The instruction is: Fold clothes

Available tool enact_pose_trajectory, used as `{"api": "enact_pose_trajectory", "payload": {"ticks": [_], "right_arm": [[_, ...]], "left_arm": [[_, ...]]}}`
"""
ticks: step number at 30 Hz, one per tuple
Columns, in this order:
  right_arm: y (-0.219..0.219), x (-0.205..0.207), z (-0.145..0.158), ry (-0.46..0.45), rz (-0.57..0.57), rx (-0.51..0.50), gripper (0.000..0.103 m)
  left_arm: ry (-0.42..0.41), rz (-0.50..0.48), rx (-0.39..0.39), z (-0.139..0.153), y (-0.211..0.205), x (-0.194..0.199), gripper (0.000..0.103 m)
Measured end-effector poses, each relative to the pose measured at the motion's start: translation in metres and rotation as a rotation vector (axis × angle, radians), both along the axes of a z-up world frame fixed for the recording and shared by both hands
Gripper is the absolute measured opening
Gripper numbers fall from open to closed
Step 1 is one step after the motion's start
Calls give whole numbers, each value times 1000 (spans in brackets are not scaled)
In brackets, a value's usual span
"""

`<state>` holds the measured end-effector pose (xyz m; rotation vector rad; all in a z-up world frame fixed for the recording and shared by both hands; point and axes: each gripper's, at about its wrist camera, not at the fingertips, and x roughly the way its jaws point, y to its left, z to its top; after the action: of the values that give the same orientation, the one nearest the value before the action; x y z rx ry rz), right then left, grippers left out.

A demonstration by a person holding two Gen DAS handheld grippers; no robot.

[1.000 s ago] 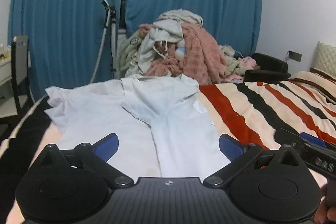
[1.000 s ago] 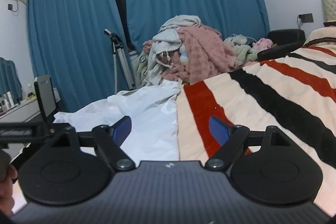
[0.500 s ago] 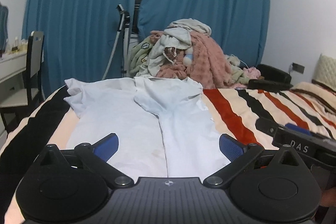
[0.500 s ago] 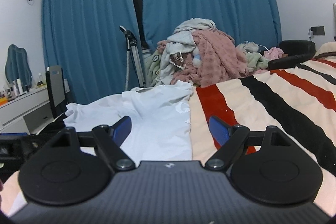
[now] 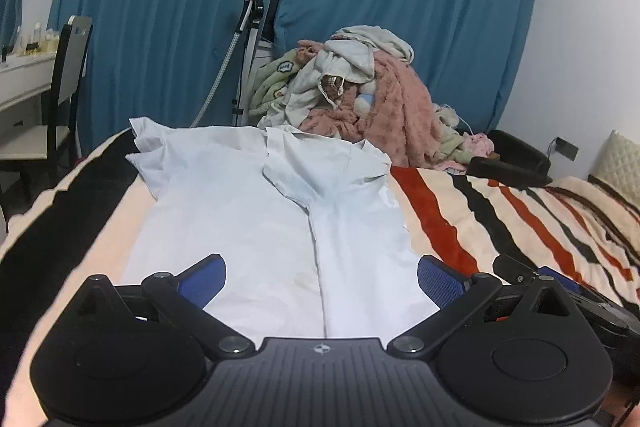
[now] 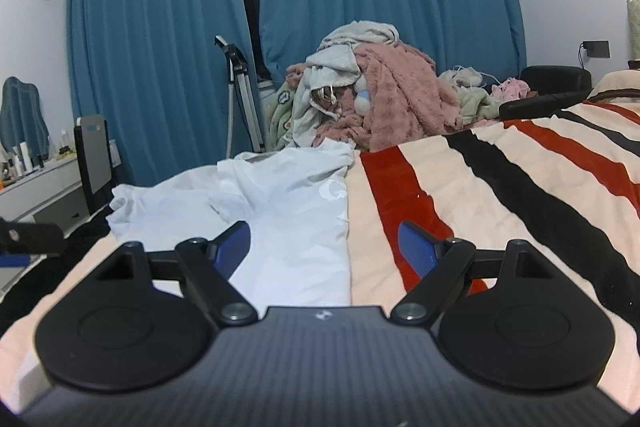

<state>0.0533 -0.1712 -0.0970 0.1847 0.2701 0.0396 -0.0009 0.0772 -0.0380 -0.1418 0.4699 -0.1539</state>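
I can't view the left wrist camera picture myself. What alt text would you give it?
A pale blue shirt lies spread flat on a striped blanket, one side already folded over the middle. The open left gripper hovers above its near hem, holding nothing. Behind are a heap of unfolded laundry and blue curtains.

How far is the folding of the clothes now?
Done: the white shirt lies spread on the striped blanket, one side already folded inward. In hand: nothing; the left gripper and right gripper are open above it. Left: finishing this shirt, then the clothes pile.
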Motion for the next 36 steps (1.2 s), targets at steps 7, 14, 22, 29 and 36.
{"api": "enact_pose_trajectory", "payload": {"ticks": [7,14,22,29,36], "right_arm": [[6,21,-19,64,26,-19,82],[27,74,-22,110,169,65,82],[152,170,-17,144,432,-70,81],[293,257,-24,169,648,-107,79],[379,327,-55,118,563,-288,78]], "left_arm": [[-35,28,147,6,1,1,103],[-39,68,82,13,41,-9,103],[-30,161,-42,4,94,-5,103],[-58,233,-29,-8,120,8,103],[-66,357,23,-30,139,45,103]]}}
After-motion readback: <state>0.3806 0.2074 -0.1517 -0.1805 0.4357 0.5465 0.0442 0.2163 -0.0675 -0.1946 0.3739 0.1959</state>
